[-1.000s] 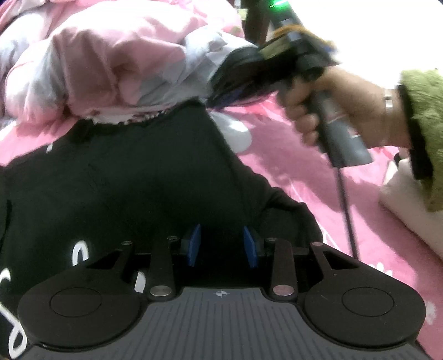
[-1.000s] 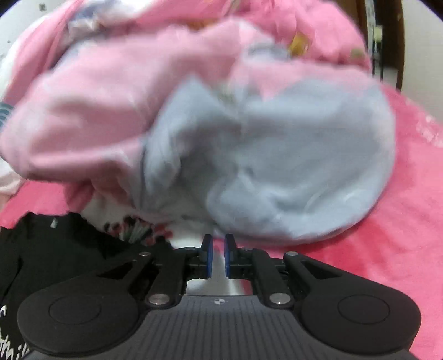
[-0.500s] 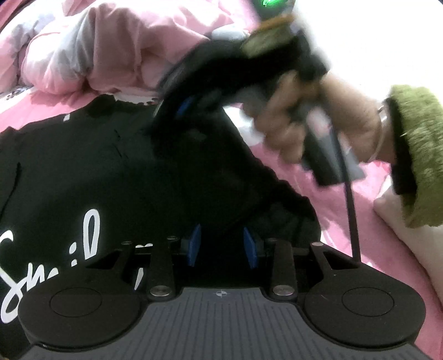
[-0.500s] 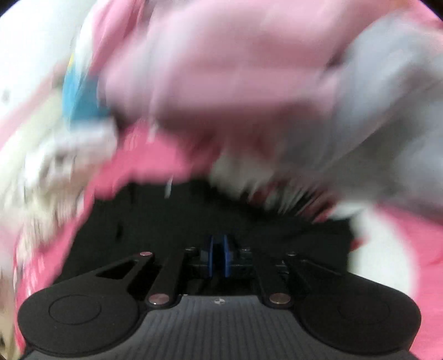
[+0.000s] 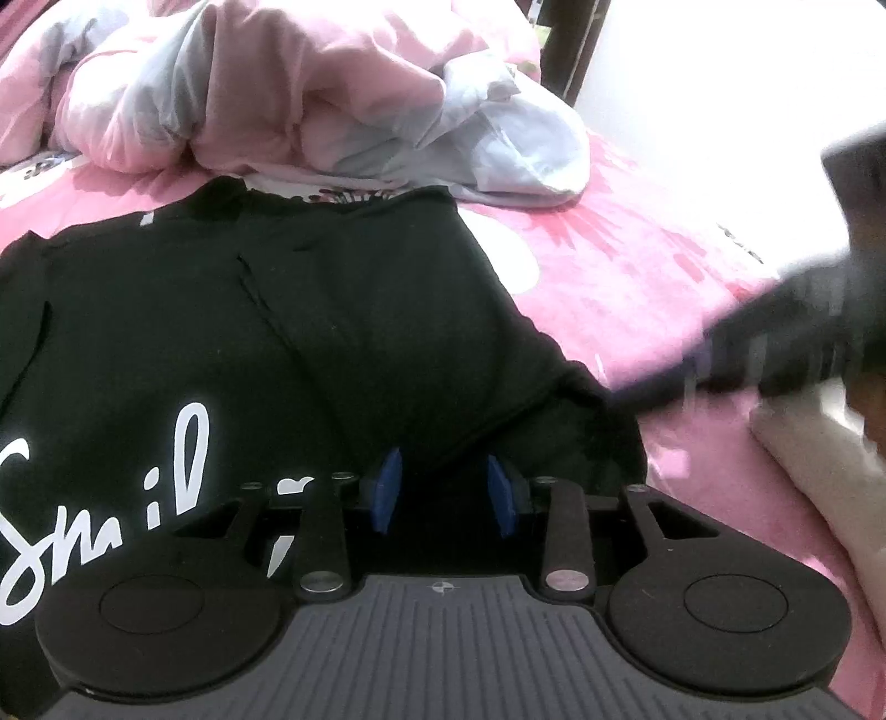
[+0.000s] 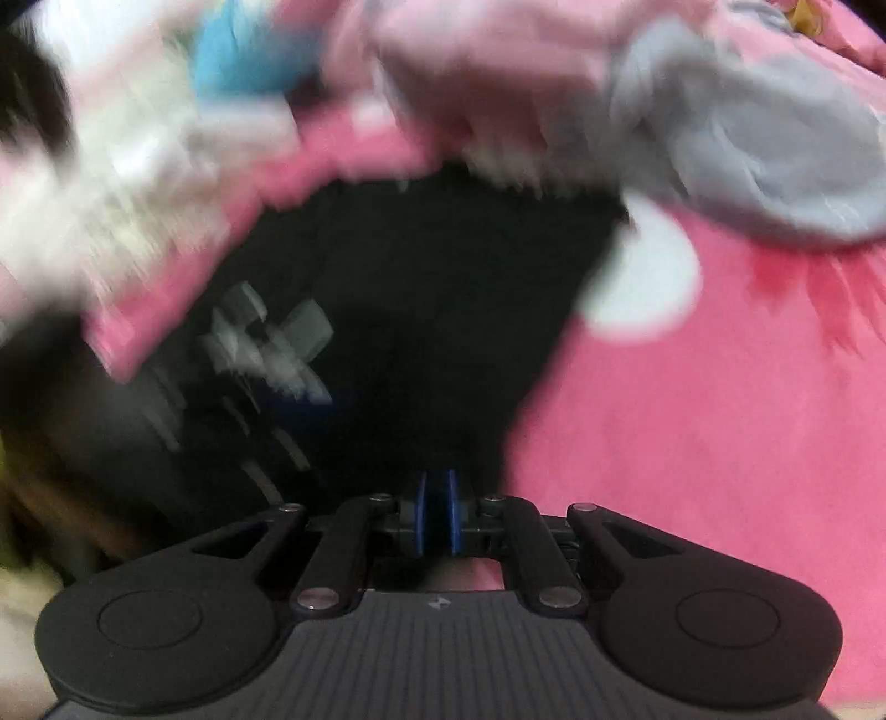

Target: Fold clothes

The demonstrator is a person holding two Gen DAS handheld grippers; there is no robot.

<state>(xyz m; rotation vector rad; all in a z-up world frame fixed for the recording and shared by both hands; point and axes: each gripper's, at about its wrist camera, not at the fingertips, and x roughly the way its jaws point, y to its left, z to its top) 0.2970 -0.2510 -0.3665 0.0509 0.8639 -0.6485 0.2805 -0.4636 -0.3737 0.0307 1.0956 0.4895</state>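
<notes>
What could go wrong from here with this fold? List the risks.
1. The black shirt lies against the heap of pink bedding; a fold toward it could drag that cloth along.
2. The right gripper looks shut on the shirt's dark edge, though blur hides how firmly; it may slip out.
3. The left gripper has its jaws apart, so the shirt may shift.

A bed covered in a bright pink sheet [image 5: 637, 277] with white and darker pink print fills the scene. A rumpled pink and pale grey-blue duvet [image 5: 310, 94] is heaped at its far end. Behind it stands a dark wooden post [image 5: 573, 50] against a bright, washed-out white wall [image 5: 720, 83].
</notes>
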